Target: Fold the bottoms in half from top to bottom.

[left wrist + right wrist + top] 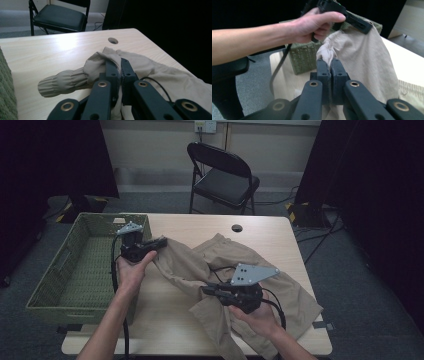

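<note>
Your left gripper point(159, 241) is clamped tight on a fold of the beige garment point(280, 290), jaws pressed together with cloth bunched between them; in the left gripper view point(117, 65) a gathered cuff point(60, 81) hangs off to the left of the jaws. Your right gripper point(207, 290) is closed the same way on another pinch of the same fabric point(329, 53).

Count: one garment, two grippers, one green woven basket point(80, 270), one folding chair point(222, 177).

The garment sprawls across the middle and right of the table point(200, 222), draping over the near edge. The basket sits on the table's left end, just left of your left hand point(131, 270). Far half of the table is bare wood with a cable hole point(237, 228). The chair stands beyond the far edge.
</note>
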A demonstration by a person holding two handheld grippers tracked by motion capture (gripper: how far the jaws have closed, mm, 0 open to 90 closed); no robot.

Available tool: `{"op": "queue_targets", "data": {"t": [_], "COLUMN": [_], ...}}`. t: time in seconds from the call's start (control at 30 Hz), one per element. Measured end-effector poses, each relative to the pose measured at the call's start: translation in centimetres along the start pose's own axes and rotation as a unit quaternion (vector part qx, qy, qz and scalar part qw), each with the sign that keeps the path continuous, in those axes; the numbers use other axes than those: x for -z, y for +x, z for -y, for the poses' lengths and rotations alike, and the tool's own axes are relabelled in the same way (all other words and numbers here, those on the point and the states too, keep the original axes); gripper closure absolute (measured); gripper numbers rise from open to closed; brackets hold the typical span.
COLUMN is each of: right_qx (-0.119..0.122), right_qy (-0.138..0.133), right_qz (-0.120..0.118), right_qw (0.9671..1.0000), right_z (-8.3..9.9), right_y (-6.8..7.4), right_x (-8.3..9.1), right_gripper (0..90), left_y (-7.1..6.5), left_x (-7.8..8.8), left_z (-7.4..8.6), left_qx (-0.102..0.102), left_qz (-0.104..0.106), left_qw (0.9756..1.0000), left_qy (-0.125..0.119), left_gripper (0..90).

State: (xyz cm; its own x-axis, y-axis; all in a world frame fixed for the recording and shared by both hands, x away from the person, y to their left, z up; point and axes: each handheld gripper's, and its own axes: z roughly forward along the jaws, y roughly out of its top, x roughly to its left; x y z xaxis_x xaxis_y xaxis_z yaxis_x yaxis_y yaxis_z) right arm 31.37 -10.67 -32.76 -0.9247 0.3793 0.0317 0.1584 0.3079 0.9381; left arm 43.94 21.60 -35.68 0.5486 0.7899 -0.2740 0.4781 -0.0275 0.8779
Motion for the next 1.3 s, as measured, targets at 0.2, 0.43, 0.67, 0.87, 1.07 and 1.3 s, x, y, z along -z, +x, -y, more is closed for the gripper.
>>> {"op": "queue_targets", "data": {"t": [0.2,0.43,0.67,0.87,1.07,1.3], "right_qx": [0.021,0.041,0.068,0.074,0.064,0.032], "right_qy": [-0.019,-0.051,-0.082,-0.113,-0.108,-0.087], "right_qz": [-0.007,-0.015,-0.026,-0.03,-0.023,0.011], "right_qw": [0.9996,0.9978,0.994,0.9904,0.9918,0.9956], "right_z": [-2.4,-5.4,-8.5,-10.5,-8.7,-4.7], "right_y": [0.6,1.4,2.3,2.7,2.0,0.0], "right_x": [-0.1,-0.1,-0.3,0.0,0.5,2.8], "right_gripper": [87.6,87.6,87.6,87.6,87.6,87.5], "left_y": [0.4,0.6,0.0,-1.8,-1.4,-1.2], "left_x": [1.4,2.8,4.7,6.0,3.9,0.1], "left_z": [-1.8,-3.8,-6.6,-9.1,-8.1,-6.3], "left_qx": [0.002,-0.005,-0.022,-0.044,-0.04,-0.035], "left_qz": [-0.004,-0.011,-0.015,-0.011,-0.026,-0.032], "left_qw": [0.9999,0.9996,0.9987,0.9963,0.9978,0.9988], "left_qy": [-0.015,-0.024,-0.044,-0.074,-0.046,-0.013], "left_gripper": [88.0,88.0,88.0,88.0,88.0,87.8]}}
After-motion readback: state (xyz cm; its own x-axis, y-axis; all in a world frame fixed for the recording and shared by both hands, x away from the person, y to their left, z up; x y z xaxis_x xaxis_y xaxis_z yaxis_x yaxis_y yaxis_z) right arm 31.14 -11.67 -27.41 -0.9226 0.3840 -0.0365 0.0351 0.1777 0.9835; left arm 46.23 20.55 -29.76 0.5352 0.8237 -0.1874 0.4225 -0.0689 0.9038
